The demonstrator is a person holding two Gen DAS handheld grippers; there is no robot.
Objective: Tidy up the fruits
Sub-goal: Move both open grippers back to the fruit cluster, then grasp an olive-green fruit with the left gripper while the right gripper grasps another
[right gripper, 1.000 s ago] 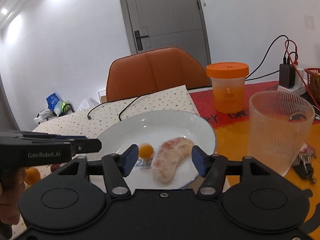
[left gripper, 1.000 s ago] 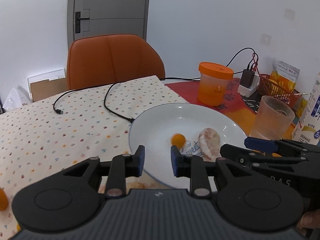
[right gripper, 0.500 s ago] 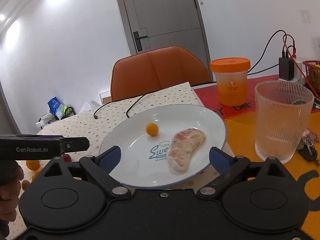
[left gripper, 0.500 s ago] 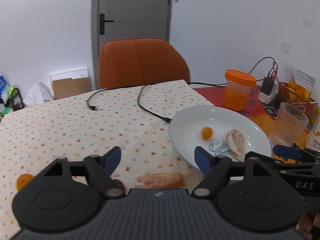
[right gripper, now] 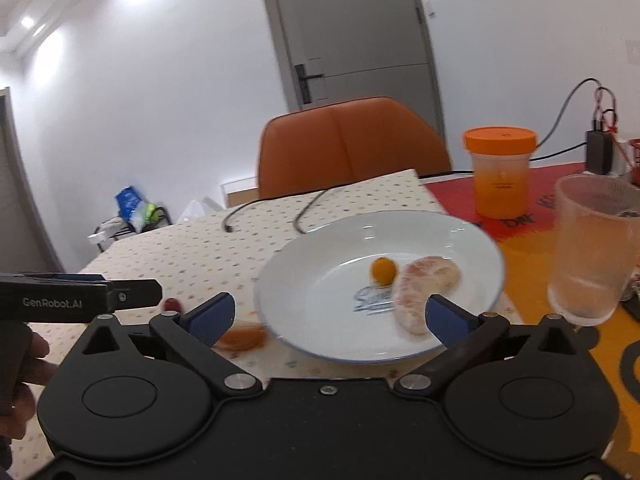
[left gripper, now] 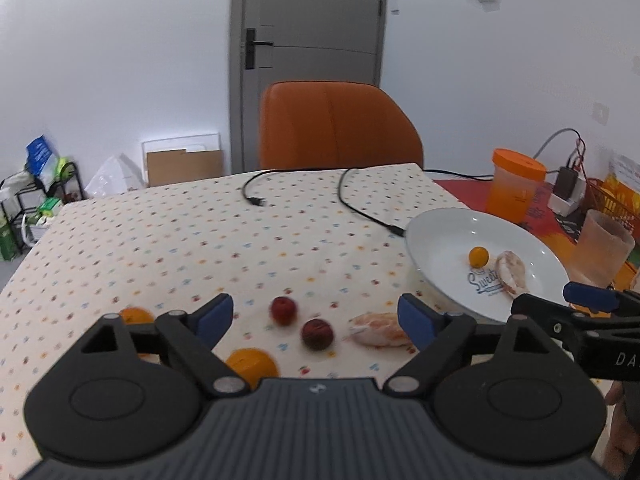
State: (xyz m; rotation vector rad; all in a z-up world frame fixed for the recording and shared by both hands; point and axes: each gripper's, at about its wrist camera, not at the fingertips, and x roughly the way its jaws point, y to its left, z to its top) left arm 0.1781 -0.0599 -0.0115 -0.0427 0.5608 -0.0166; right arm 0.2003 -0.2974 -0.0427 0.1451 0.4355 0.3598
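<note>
- Dotted tablecloth covers most of the table; orange chair and grey door behind it.
- White plate sits at the cloth's right edge w/ a small orange fruit and a peeled citrus segment in it, just beside each other.
- Loose on cloth, left of plate: two red fruits, another peeled segment, two oranges, the far-left one partly hidden behind a finger.
- Left gripper: jaws spread wide, just been opening, clamping nothing; red fruits & segment show in the gap on the cloth beyond.
- Right gripper: jaws spread to the full, just been opening, nothing pinched; near rim of plate lies between the tips.
- Ribbed glass and orange-lidded tub stand right of plate on a red-orange mat.
- Two black cables lie across the cloth's far side.
</note>
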